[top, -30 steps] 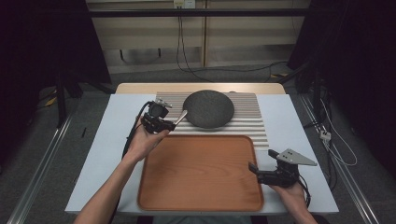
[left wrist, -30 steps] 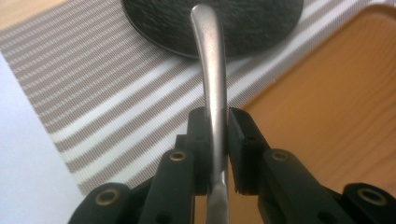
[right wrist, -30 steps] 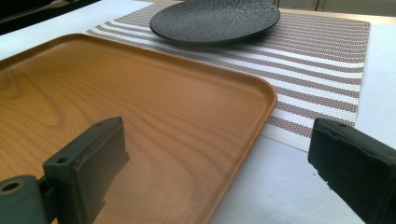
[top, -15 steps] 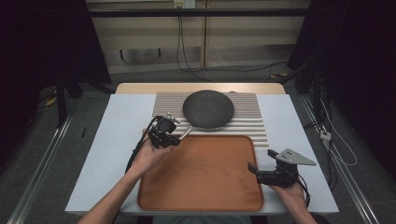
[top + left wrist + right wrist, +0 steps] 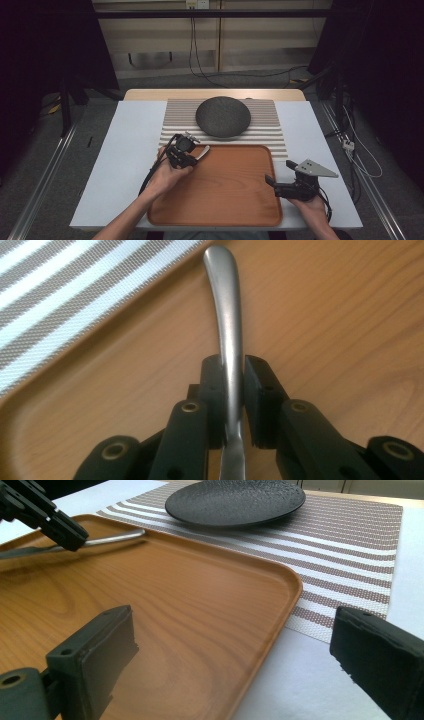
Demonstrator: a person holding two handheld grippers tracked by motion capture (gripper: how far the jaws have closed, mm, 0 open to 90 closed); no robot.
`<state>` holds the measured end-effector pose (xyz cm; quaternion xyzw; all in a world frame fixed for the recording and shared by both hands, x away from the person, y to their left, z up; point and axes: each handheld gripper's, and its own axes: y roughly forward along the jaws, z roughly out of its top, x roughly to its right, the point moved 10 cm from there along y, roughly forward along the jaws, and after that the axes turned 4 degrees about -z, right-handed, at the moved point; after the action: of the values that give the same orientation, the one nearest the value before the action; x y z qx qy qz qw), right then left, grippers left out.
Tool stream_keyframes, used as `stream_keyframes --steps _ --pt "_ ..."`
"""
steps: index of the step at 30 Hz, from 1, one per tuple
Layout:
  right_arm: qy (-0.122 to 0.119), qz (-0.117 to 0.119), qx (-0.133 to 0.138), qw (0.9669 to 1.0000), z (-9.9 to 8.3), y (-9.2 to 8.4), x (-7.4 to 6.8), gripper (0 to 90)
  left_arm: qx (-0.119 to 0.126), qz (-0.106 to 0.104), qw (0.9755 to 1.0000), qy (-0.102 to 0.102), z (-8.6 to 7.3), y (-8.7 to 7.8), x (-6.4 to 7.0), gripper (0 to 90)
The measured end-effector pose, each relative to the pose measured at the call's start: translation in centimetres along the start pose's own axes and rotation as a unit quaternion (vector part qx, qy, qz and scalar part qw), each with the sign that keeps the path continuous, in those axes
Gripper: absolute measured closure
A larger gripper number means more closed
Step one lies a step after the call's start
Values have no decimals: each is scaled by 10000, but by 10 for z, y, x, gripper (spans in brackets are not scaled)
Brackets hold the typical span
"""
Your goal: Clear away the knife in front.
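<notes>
Brushed steel marks the held item: a slim metal utensil handle [image 5: 226,315] is clamped between the jaws of the left gripper [image 5: 231,385], which close narrowly on it from both sides. In the left gripper view the handle runs forward from the pads and ends in a rounded tip over the far corner of the wooden tray [image 5: 325,340]. The working end of the utensil is hidden behind the gripper body, so its type cannot be determined.

In the high view the left gripper [image 5: 192,156] sits at the tray's far left corner, with the handle [image 5: 202,152] angled toward the striped placemat [image 5: 270,131]. The tray [image 5: 225,195] lies on the near half of the white bench [image 5: 125,165], its far edge lying along the placemat's near edge. A dark round plate [image 5: 223,116] rests on the placemat, well apart from the utensil.

The right gripper [image 5: 272,181] is at the tray's right edge, held low. In the right gripper view its jaws stand wide with nothing between them; the tray [image 5: 200,610] lies beneath them, and the plate [image 5: 235,501] and placemat [image 5: 345,545] lie beyond.

No brand, label or legible writing appears on any item.
</notes>
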<state>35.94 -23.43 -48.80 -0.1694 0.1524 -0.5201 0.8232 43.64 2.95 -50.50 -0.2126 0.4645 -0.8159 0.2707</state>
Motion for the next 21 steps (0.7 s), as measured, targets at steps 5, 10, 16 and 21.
stream_keyframes --steps 5,10,16,21 --pt "3 -2 -7 10000 0 0 0 45 -91 -6 10000 -1 -3 8 6 800" --pt "-3 -8 -4 10000 0 0 0 45 -64 -9 9999 -92 -6 7 7 799" --pt "7 -7 -12 10000 -1 0 0 45 -101 -43 9996 -247 -16 2 11 798" --pt "-19 -5 -26 10000 -1 1 -1 45 38 -12 9995 -310 -23 -2 12 797"
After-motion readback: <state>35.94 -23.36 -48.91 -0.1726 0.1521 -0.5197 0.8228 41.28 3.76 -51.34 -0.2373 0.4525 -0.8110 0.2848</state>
